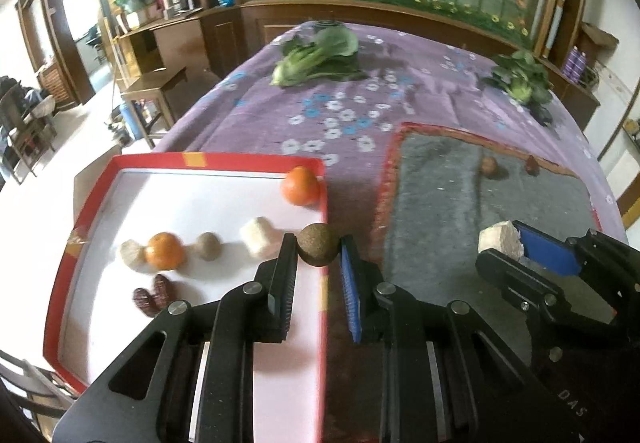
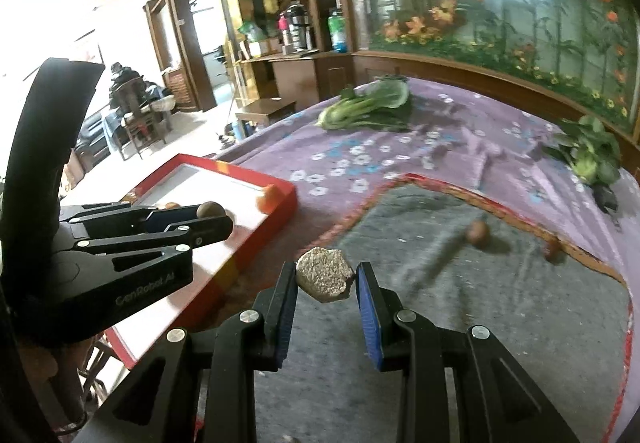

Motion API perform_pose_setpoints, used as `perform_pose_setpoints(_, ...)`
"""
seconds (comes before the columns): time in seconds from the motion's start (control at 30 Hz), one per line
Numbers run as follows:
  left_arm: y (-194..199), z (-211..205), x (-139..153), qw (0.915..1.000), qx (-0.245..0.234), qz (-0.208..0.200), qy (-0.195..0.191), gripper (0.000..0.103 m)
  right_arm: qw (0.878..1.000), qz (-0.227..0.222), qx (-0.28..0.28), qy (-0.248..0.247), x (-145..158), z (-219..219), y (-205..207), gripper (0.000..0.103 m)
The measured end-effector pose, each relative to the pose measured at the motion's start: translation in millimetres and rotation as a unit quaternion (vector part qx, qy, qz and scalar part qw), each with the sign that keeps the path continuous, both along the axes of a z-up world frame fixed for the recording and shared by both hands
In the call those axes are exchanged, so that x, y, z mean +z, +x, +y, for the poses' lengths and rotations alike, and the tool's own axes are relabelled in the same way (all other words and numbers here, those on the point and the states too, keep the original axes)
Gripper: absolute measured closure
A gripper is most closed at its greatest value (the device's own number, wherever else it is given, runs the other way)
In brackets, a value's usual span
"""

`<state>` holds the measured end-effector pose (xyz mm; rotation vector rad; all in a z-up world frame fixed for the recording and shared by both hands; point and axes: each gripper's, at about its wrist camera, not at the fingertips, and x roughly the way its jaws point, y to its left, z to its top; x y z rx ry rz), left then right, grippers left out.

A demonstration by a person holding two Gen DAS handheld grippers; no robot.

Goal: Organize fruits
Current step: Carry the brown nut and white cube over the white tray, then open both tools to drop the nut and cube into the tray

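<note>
Greens (image 1: 316, 57) far back; orange (image 1: 300, 186) nr tray (image 1: 224, 160) corner.

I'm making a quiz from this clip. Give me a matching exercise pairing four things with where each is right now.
Things:
1. brown round fruit
2. pale rough chunk
3. two red dates
4. leafy cabbage

Places:
A. lying on the purple flowered cloth
B. between the fingers of the right gripper
C. on the white floor of the red tray
D. between the fingers of the left gripper

Pairs: 1-D, 2-B, 3-C, 4-A
</note>
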<state>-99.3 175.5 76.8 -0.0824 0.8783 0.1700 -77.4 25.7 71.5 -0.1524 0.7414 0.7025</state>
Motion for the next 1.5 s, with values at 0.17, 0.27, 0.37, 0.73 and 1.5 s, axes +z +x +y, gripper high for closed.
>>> perform_pose_setpoints(0.17,-7.8,23.7,-1.5,0.9998,0.022,0.000,-0.001,0.083,1.000,-0.001,0.027,-0.005,-1.2,29.8,-3.5,0.074)
perform_pose_setpoints(0.27,-12.9,35.6,-2.5,0.9994,0.034,-0.001,-0.001,0.083,0.999,-0.002,0.041,-0.009,-1.9,45.9,-6.1,0.074)
perform_pose_setpoints(0.37,-17.4,47.7,-5.1,0.9990,0.045,0.001,-0.003,0.083,0.998,-0.002,0.056,-0.012,-2.9,64.1,-8.4,0.074)
perform_pose_setpoints(0.73,-26.9,85.2,-10.3,0.9967,0.079,0.005,-0.020,0.082,0.996,0.017,0.088,-0.014,-12.1,111.4,3.4,0.074)
perform_pose_setpoints(1.5,-18.4,113.0,-31.2,0.9900,0.134,0.031,-0.033,0.082,0.991,0.085,0.102,-0.016,-53.7,140.7,23.7,0.072)
